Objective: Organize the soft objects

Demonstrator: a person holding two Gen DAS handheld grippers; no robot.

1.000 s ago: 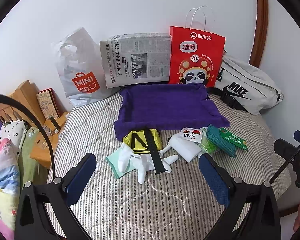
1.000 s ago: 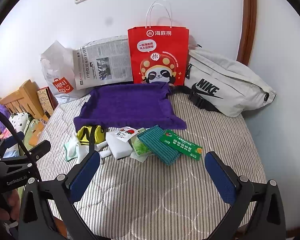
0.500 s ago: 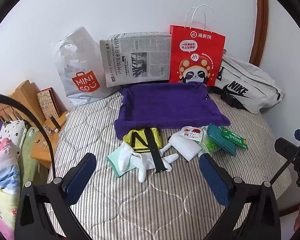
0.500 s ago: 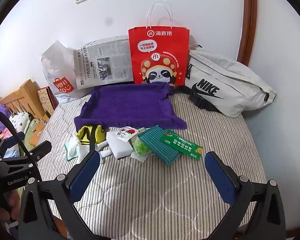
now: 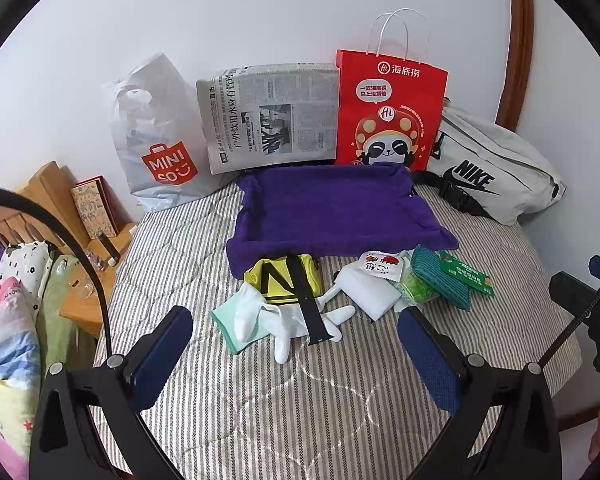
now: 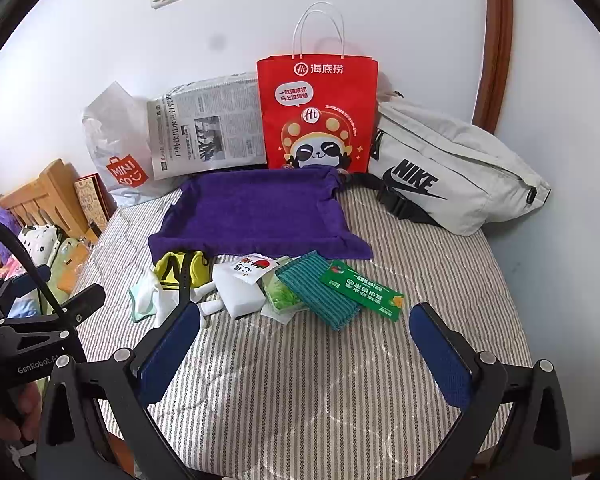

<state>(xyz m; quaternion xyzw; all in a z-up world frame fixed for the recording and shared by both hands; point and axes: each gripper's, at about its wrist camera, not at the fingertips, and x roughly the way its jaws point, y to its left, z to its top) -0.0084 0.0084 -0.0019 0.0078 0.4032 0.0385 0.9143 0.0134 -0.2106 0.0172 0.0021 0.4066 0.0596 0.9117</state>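
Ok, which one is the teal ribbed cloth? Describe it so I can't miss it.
Start at the purple tray on the bed. Below its right front corner lies the teal ribbed cloth, between a green leafy packet and a flat green card overlapping it. Only it has dark ribbing.

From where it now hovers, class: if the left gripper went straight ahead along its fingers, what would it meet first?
Probably the white glove under the black strap, ahead of the open left gripper; depth is uncertain.

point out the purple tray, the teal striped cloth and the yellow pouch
purple tray (image 6: 256,208), right wrist view, on its flat bottom
teal striped cloth (image 6: 320,292), right wrist view, middle of its ribbed top
yellow pouch (image 5: 278,282), left wrist view, its front face beside the black strap
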